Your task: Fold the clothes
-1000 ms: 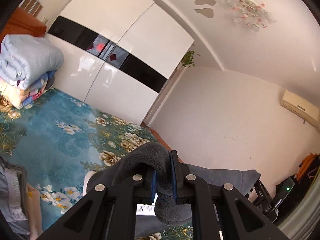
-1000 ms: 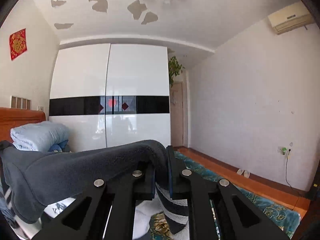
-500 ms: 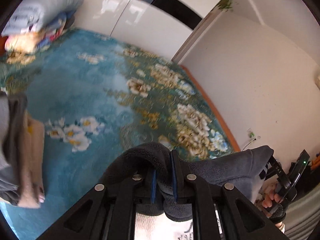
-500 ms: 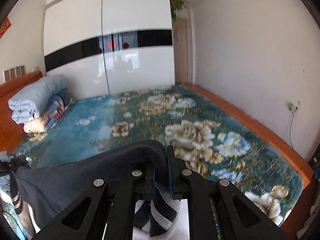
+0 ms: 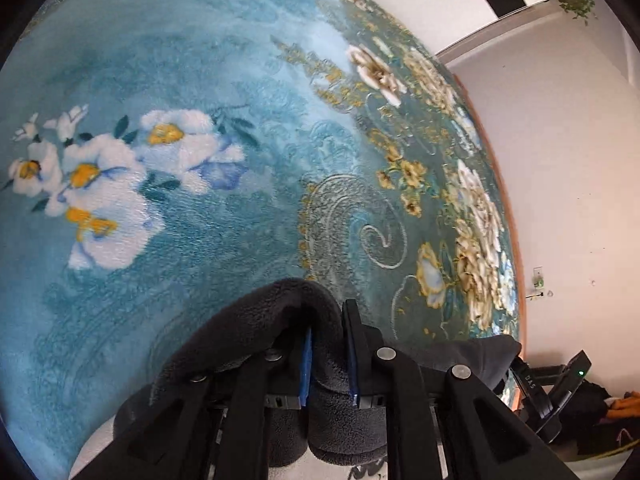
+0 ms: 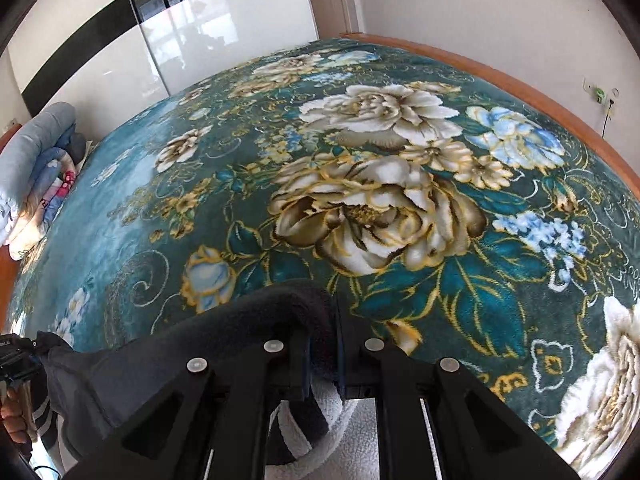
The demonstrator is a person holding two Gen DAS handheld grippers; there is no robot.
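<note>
Garment: a dark grey fleece garment (image 5: pixel 256 332), thick and nubbly, its top edge bunched into a rounded hump at each gripper and stretched between the two.
Underside: a band of white and dark stripes in plush pile hangs below the right gripper (seen only in part).
Left gripper (image 5: pixel 327 354): black fingers with blue pads, pinching a fold of the fleece; the jaws have just eased a little wider, the cloth still between them.
Right gripper (image 6: pixel 323 350): clamped tight on another fold of the fleece.
Place: the garment hangs just above the bed.
Bed cover (image 6: pixel 360 208): teal plush blanket, deep pile, with cream and blue peonies and gold scrolls.
Bedding (image 6: pixel 36 168): folded quilts stacked at the headboard.
Writing: "DAS" on the far gripper's black body in the left view.
</note>
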